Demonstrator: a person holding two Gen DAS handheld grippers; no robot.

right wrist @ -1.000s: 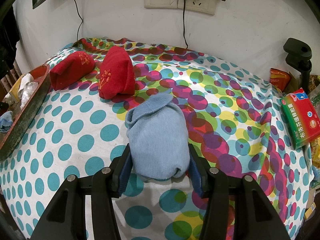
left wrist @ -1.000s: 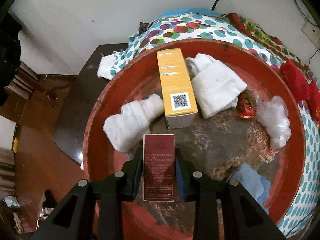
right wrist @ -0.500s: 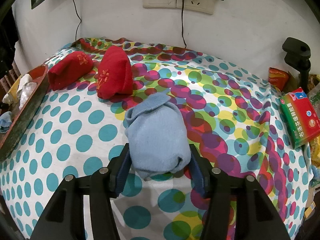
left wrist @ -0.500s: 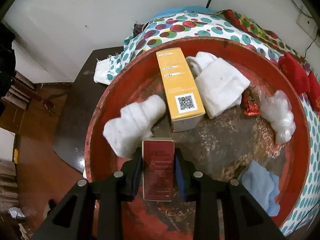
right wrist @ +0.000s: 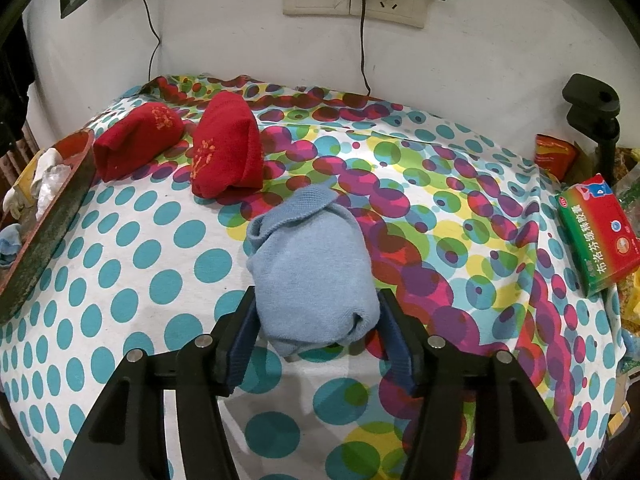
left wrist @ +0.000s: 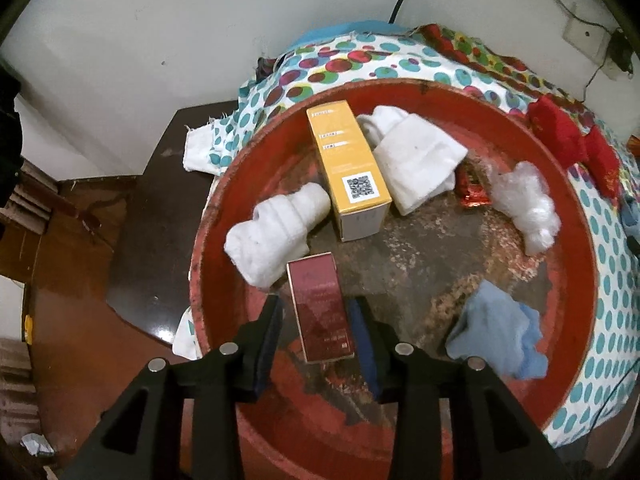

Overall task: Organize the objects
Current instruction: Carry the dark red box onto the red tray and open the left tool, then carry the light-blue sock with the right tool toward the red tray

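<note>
1. Maroon cardboard, a slim rectangular box with small print on its face (left wrist: 322, 307), lies flat on the worn floor of the round red metal tray (left wrist: 576, 264), between the fingers of the left gripper (left wrist: 320, 344). Those jaws are opening: a gap shows on each side between the blue pads (left wrist: 362, 340) and the box, so it is released, not clamped.
2. To finish this step well, I judge the fingers should spread until both pads are clear of the box's long sides, then lift straight away without dragging it toward the rolled white towel (left wrist: 276, 232) just beyond the left fingertip.
3. The maroon box's long axis runs along the fingers, its far end pointing away from the gripper toward the yellow carton with a QR code (left wrist: 346, 172), which lies ahead of the fingertips, apart from it.
4. On the dotted, multicoloured cloth (right wrist: 120, 264), the right gripper (right wrist: 318, 332) straddles a rolled light-blue knitted cloth (right wrist: 312, 276). Its jaws are opening too; the roll is between the pads, which look just off its flanks on both sides, though whether the left pad touches it is hard to tell.
5. The blue roll's long axis also lies along the fingers, its loose folded flap at the far end, pointing toward the two red embroidered bundles (right wrist: 224, 152) well beyond the fingertips.
6. Here too I would open wider before withdrawing, since soft knit can snag a pad and unroll.
</note>
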